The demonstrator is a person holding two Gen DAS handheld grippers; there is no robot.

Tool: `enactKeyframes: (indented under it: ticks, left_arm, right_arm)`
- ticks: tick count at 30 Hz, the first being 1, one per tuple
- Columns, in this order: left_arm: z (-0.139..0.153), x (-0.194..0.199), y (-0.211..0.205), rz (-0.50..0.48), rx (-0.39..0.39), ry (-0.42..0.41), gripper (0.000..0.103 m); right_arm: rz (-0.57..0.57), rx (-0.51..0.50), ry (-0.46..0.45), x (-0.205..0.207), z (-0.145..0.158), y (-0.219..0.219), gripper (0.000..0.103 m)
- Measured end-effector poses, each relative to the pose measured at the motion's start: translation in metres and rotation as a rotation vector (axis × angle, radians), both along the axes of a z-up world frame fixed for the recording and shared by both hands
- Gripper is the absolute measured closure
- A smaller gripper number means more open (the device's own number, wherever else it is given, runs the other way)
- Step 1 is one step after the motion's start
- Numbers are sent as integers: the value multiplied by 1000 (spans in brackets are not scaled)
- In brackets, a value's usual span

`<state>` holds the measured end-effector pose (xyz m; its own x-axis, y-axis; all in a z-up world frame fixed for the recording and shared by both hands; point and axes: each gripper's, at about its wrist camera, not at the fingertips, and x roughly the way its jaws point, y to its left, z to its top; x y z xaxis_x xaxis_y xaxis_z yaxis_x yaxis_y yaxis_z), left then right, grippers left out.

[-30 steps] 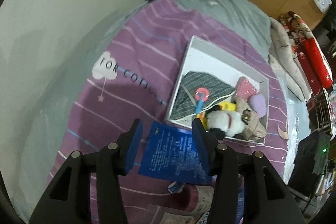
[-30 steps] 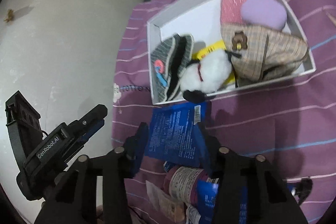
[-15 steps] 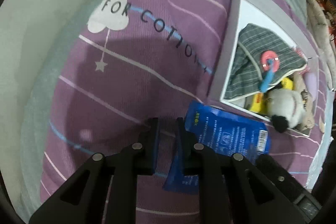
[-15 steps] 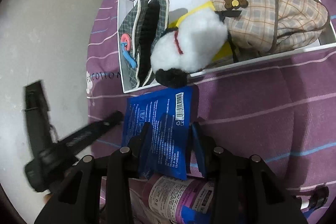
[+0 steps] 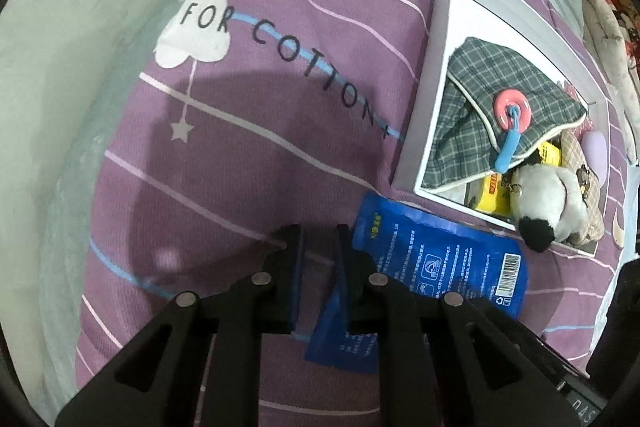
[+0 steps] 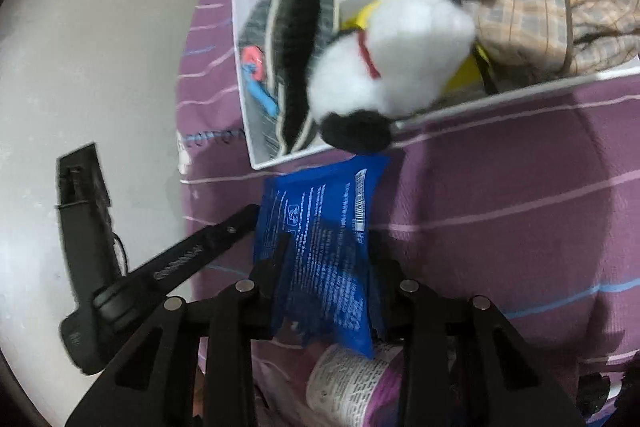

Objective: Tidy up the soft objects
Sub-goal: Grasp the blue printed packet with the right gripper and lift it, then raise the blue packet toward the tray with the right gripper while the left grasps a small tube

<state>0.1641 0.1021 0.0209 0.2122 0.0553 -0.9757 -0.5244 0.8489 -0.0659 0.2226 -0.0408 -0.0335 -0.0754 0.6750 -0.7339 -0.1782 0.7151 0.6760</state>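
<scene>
A blue soft pouch [image 5: 436,267] lies on the purple striped bedsheet, just in front of a white box [image 5: 424,107]. My right gripper [image 6: 332,259] is shut on the blue pouch [image 6: 320,227] at its near end. My left gripper [image 5: 318,239] is nearly shut and empty, its fingers just left of the pouch's corner. The box [image 6: 248,115] holds a grey plaid pouch [image 5: 488,107] with a pink ring, a white plush toy [image 6: 392,63] with a black end hanging over the rim, a tan plaid bag [image 6: 560,11] and a yellow item.
The bedsheet [image 5: 240,147] with "FOR COTTON" print fills the left. A pale wall [image 5: 60,67] borders the bed. A printed bottle or packet [image 6: 348,383] lies under my right gripper. The left gripper's body [image 6: 172,263] crosses the right wrist view.
The left gripper went from open around the pouch to nearly shut beside it. The right gripper moved forward and narrowed onto the blue pouch, nearer the box.
</scene>
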Motion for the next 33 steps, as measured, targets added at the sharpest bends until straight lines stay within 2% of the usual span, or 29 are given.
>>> enactKeyframes:
  ticks: [5, 6, 7, 9, 12, 17, 25, 29, 33]
  left_arm:
    - [-1, 4, -8, -24, 18, 11, 86]
    - [-1, 5, -9, -28, 19, 12, 86]
    - [-1, 5, -9, -30, 17, 12, 86]
    - [-1, 5, -10, -33, 14, 10, 86]
    - [0, 3, -8, -33, 6, 2, 86]
    - [9, 2, -9, -32, -20, -34, 86]
    - [34, 0, -23, -85, -38, -109, 85]
    - [54, -7, -28, -111, -61, -146, 73]
    - [71, -14, -38, -181, -71, -168, 72]
  right_arm:
    - [3, 55, 30, -3, -4, 2, 71]
    - [8, 90, 46, -4, -5, 4, 76]
    - [12, 113, 56, -6, -3, 8, 86]
    - [10, 156, 63, -8, -1, 12, 95]
    - [-16, 159, 12, -10, 7, 13, 98]
    - [-42, 178, -39, -7, 16, 3, 99]
    - [-99, 214, -100, -2, 36, -30, 100]
    - [-130, 255, -116, -2, 45, -61, 100]
    - [-200, 278, -151, -1, 59, -94, 100]
